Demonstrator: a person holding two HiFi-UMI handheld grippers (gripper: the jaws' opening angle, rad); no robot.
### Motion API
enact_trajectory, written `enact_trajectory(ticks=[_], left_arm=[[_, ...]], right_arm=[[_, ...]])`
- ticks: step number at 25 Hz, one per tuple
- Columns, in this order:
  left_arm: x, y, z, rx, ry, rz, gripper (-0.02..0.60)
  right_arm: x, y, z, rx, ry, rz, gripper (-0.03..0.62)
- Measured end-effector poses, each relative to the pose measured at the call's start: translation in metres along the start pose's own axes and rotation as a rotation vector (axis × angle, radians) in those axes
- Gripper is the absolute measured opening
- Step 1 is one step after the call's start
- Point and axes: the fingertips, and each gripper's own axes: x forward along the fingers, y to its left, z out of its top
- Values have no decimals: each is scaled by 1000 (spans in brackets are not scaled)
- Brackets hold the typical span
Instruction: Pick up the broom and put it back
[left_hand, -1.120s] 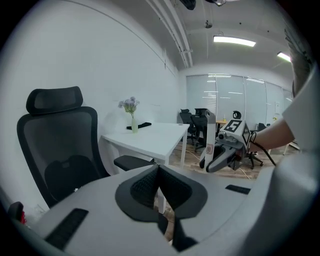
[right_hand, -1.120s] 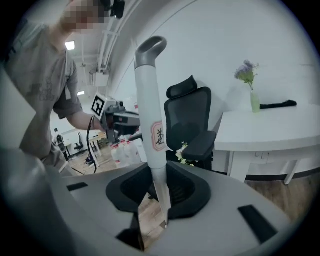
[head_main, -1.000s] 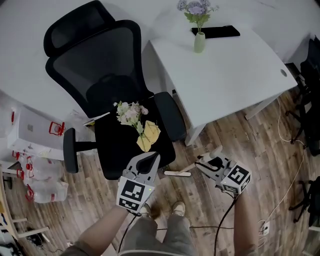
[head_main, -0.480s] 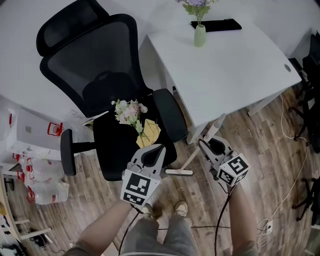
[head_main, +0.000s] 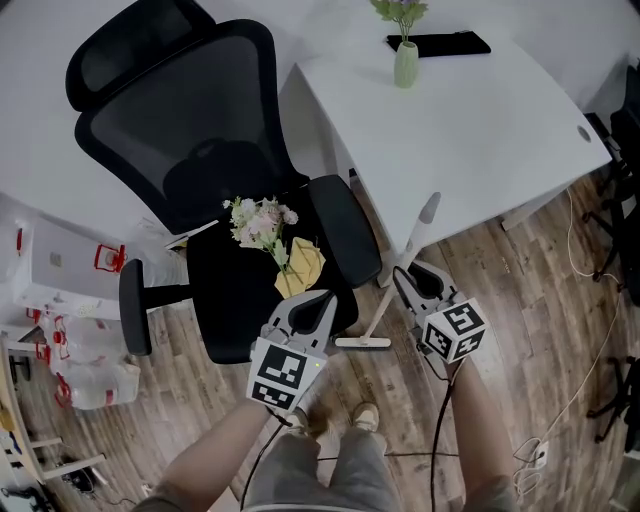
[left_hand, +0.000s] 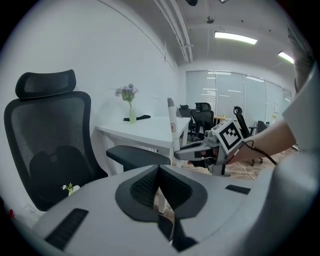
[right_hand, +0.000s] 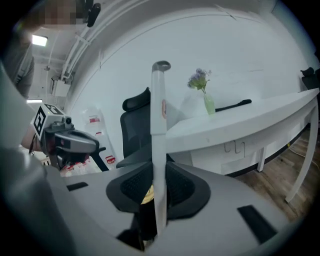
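Observation:
The broom (head_main: 418, 235) has a white handle and a flat pale head (head_main: 362, 342) that rests on the wood floor by the chair. My right gripper (head_main: 402, 277) is shut on the handle's lower part. In the right gripper view the handle (right_hand: 159, 130) stands upright between the pads. Its rounded top reaches the desk's edge. The left gripper view shows that same handle (left_hand: 172, 125) with my right gripper (left_hand: 182, 152) on it. My left gripper (head_main: 325, 300) hovers over the chair seat's front edge, jaws together and nothing in them.
A black office chair (head_main: 200, 150) carries a flower bunch (head_main: 260, 222) and a yellow object (head_main: 303, 265) on its seat. The white desk (head_main: 500, 130) holds a vase (head_main: 405, 62). Bags (head_main: 80, 350) lie at left, cables (head_main: 575, 400) at right. Shoes (head_main: 362, 415) show below.
The broom handle has swung from low and slanted to nearly upright, its top now at the desk edge. My right gripper moved left with it; the left gripper shifted slightly.

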Motion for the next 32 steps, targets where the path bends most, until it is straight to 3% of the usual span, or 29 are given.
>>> enact_trajectory(ticks=[5,10,17,22,28,32], left_arm=[[3,4,-5,-9,10,-5,15],[5,6,-11,-24,29,-16,15],[2,7,-16,-40,45,-28,15],[-6,2,-15,-43,60,-45,15],[-23,-1,15,-26,42,-58,15],[-45,-2,46,-5,12,-59,15]], right_arm=[[8,15,-9,14,4,44,100],[14,13,-9,32,9,19,106],[11,4,-21,43,68,-41,206],[-11,13,-22,94,72,-59,210],[-47,31,17,110,34,-90,204],[-73,51,57,108,13,-102,141]])
